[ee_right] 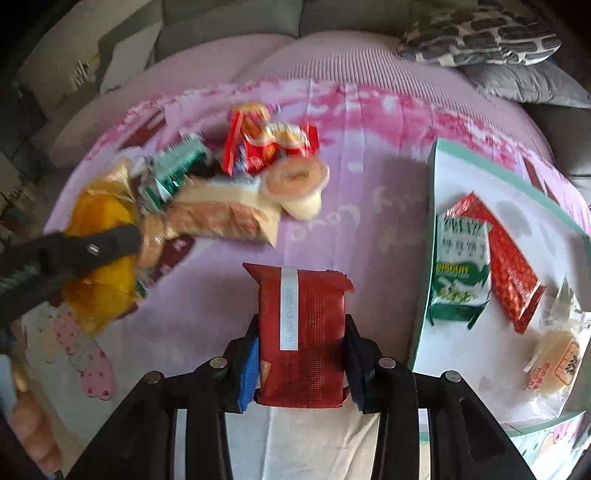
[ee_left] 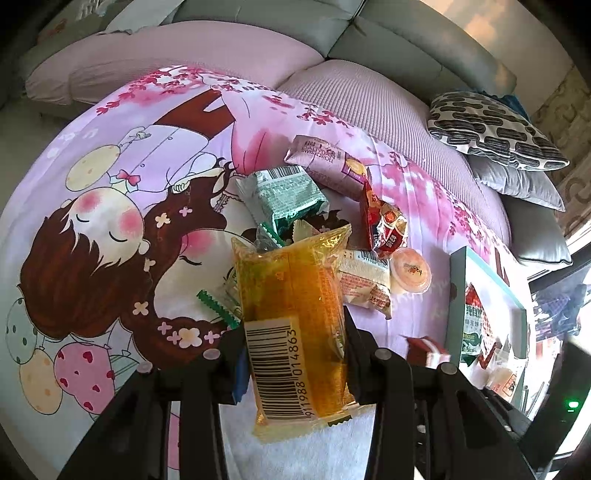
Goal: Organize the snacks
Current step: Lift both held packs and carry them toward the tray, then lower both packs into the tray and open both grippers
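My left gripper [ee_left: 293,363] is shut on a yellow see-through snack packet [ee_left: 295,321] with a barcode, held above a heap of snacks [ee_left: 332,221] on the pink cartoon bedsheet [ee_left: 110,206]. My right gripper [ee_right: 301,363] is shut on a dark red packet [ee_right: 303,332] with a white date strip. A white tray with a teal rim [ee_right: 436,155] lies to the right, holding a green-and-white biscuit pack [ee_right: 461,266], a red wafer pack [ee_right: 509,266] and a pale cake packet [ee_right: 554,354]. In the right wrist view the left gripper [ee_right: 92,247] appears at the left with the yellow packet [ee_right: 99,221].
The heap includes a green foil pack [ee_left: 284,195], a pink Swiss-roll pack [ee_left: 325,162], a red packet [ee_left: 384,221] and a jelly cup [ee_left: 410,273]. Patterned and grey pillows [ee_left: 495,129] lie at the back right. A grey sofa back [ee_left: 406,33] runs behind.
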### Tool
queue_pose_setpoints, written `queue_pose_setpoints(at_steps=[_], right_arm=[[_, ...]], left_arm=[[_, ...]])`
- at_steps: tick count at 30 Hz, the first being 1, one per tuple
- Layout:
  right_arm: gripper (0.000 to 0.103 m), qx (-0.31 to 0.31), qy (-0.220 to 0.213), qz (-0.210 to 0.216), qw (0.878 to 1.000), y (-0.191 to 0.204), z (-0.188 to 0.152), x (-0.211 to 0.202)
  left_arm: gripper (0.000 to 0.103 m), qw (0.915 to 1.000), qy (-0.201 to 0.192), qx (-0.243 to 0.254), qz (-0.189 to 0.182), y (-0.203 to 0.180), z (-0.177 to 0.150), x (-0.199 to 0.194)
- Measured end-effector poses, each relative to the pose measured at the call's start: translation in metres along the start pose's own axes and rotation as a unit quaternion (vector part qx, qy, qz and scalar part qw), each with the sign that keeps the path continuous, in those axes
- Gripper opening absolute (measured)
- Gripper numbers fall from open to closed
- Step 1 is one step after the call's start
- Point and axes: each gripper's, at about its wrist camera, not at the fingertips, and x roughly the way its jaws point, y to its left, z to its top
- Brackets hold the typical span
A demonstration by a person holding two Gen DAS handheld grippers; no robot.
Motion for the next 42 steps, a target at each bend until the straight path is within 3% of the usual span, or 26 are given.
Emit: queue_pose_setpoints(at_steps=[9, 20, 30, 36, 42], right_arm=[[0.042, 0.031, -0.041, 0.015, 0.999, -0.017, 0.014, -0.026], [0.042, 0.150, -0.100, -0.035, 0.983, -0.115, 0.016, -0.059], [0.042, 0.230, -0.149, -0.065, 0.959, -0.191, 0.010, -0.068], [0.042, 0.256, -0.179, -0.086, 0.946, -0.215, 0.004, -0.072], [0.042, 0.264, -0.189, -0.086, 0.942, -0.229, 0.003, -0.070]], left_arm=[[0.043, 1.0000, -0.004, 0.008, -0.001, -0.006, 0.000, -0.002], [0.042, 0.9971, -0.011, 0.071, -0.023, -0.061, -0.008, -0.002], [0.043, 0.9763, -0.029, 0.198, -0.082, -0.161, -0.023, 0.001], [0.043, 0.9651, -0.019, 0.243, -0.095, -0.199, -0.032, 0.020], [0.043, 0.9562, -0.011, 0.274, -0.102, -0.230, -0.035, 0.038]])
